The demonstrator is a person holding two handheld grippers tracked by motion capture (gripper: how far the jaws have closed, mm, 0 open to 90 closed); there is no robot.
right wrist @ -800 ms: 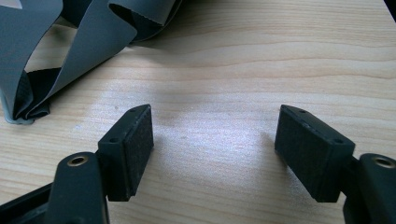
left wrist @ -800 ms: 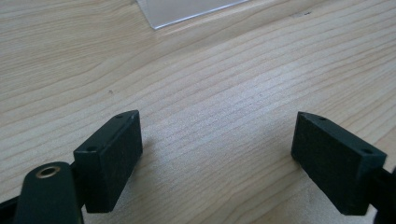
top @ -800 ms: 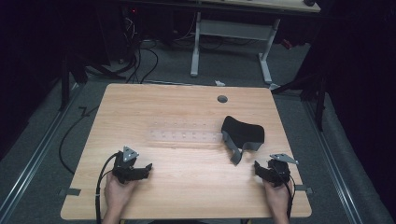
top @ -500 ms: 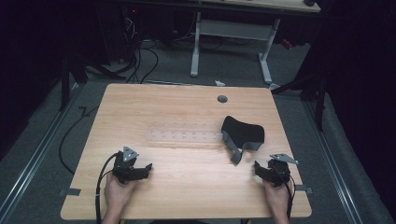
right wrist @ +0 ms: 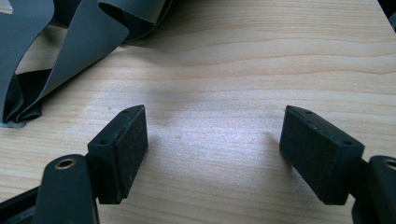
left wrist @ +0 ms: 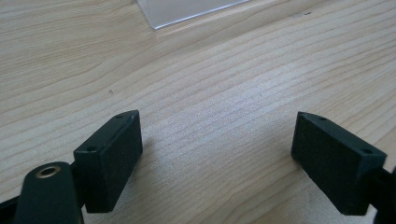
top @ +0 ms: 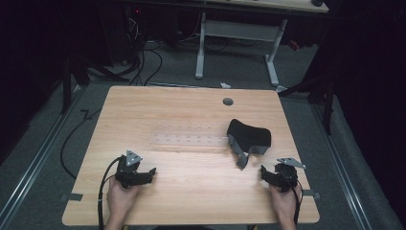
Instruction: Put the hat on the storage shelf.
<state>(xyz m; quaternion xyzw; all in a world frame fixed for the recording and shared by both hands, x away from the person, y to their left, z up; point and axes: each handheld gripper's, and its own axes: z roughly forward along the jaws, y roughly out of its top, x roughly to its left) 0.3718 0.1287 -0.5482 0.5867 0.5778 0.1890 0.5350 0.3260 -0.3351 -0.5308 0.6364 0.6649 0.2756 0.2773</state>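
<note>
I am keeping both sets of jaws spread wide with nothing between them, the left gripper [top: 143,173] and right gripper [top: 269,173] resting low on the wooden table [top: 191,120] exactly where they sat a moment ago. Nothing is shifting, so no step is starting: the black-and-grey cap [top: 248,138] is lying untouched just ahead of my right gripper, beside the clear plastic strip [top: 189,140]

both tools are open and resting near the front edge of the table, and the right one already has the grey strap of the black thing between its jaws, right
Not quite. The right tool is open with only bare table between its jaws; the grey strap of the black thing lies ahead and to the side, untouched, as the right gripper view shows. The left tool is open too, both near the front edge.
</note>
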